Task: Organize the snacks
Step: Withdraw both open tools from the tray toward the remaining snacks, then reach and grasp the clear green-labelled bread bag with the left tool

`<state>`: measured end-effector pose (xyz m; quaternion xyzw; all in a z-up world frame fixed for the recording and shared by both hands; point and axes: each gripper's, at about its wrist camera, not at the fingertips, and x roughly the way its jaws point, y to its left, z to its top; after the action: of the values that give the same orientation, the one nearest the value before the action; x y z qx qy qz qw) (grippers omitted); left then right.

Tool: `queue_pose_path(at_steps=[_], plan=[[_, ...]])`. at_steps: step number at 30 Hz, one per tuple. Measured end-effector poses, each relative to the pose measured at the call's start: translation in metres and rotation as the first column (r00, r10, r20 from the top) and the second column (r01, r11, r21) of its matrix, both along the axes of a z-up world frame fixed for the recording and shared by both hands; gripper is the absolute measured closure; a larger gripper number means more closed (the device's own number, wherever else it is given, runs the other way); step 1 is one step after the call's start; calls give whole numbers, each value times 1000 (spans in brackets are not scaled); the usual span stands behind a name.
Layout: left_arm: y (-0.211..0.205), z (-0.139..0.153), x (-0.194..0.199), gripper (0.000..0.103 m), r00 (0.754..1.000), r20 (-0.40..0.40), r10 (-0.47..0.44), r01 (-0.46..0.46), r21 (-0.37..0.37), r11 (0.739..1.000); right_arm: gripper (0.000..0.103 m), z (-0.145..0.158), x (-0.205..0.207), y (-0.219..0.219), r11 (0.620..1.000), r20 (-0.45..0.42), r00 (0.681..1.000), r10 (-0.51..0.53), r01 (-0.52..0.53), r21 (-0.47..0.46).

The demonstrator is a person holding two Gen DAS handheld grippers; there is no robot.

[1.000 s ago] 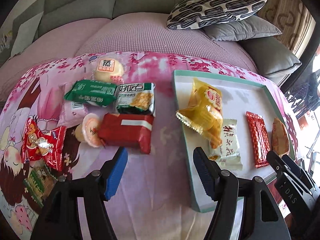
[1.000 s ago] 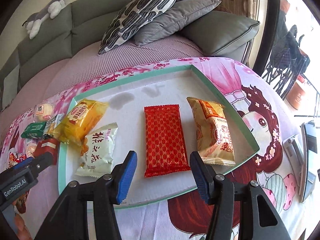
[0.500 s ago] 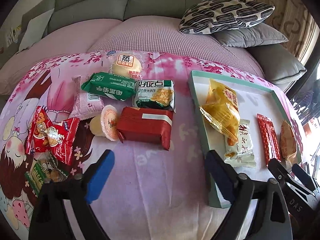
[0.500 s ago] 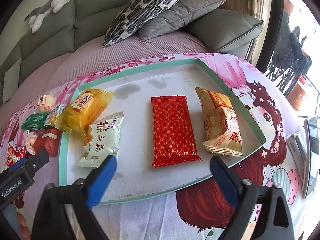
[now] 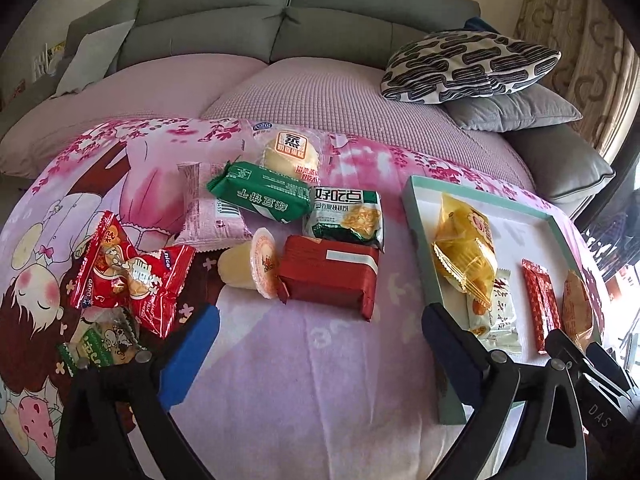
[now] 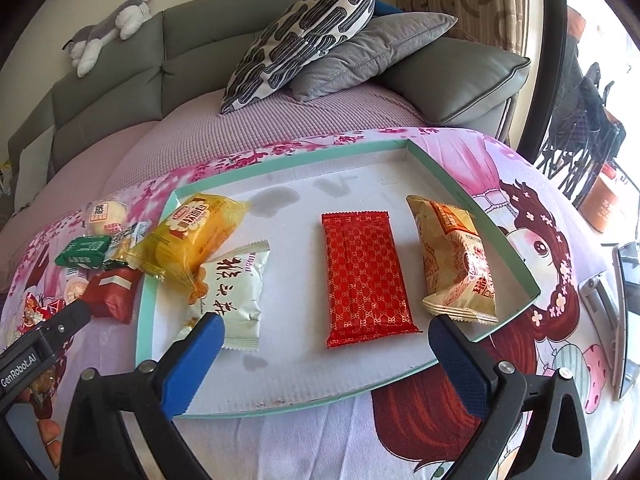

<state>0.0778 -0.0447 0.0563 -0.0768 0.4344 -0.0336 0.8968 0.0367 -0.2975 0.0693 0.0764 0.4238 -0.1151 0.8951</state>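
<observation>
A teal-rimmed white tray holds a yellow pack, a white pack, a red patterned pack and a tan pack. Loose snacks lie left of the tray on the pink cloth: a dark red pack, a jelly cup, a green pack, a green-white pack, a bun, a pink pack and red packs. My left gripper is open and empty, just short of the dark red pack. My right gripper is open and empty over the tray's near edge.
A grey sofa with a lilac cover stands behind the table. Patterned and grey cushions lie on it at right. A plush toy sits on the sofa back. A phone-like object lies at the far right.
Both grippers have opened wider. The left one has shifted left, from the tray's edge towards the loose snacks. The right one has moved slightly nearer the tray.
</observation>
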Motion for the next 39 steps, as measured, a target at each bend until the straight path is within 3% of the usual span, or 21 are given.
queue_pose_path(at_steps=[8, 12, 15, 19, 26, 34, 39], plan=[[25, 11, -10, 2, 999, 19, 37, -37, 16, 999, 0, 0, 4, 37, 994, 17, 994, 106, -106, 25], [55, 14, -18, 2, 991, 14, 132, -132, 94, 987, 0, -2, 5, 71, 978, 11, 979, 205, -205, 38], [85, 15, -24, 2, 977, 7, 211, -211, 109, 971, 0, -4, 5, 94, 964, 5, 965, 264, -264, 39], [115, 12, -33, 2, 960, -13, 279, -276, 105, 955, 0, -8, 5, 121, 949, -6, 949, 314, -314, 41], [136, 7, -41, 2, 953, -47, 300, -296, 71, 952, 0, -17, 4, 154, 924, -39, 924, 382, -379, 53], [149, -14, -40, 2, 947, -127, 294, -295, 11, 955, 0, -27, 7, 169, 927, -79, 923, 376, -375, 23], [157, -27, -36, 2, 937, -169, 306, -313, -19, 949, 0, -22, 9, 169, 932, -56, 931, 362, -361, 25]])
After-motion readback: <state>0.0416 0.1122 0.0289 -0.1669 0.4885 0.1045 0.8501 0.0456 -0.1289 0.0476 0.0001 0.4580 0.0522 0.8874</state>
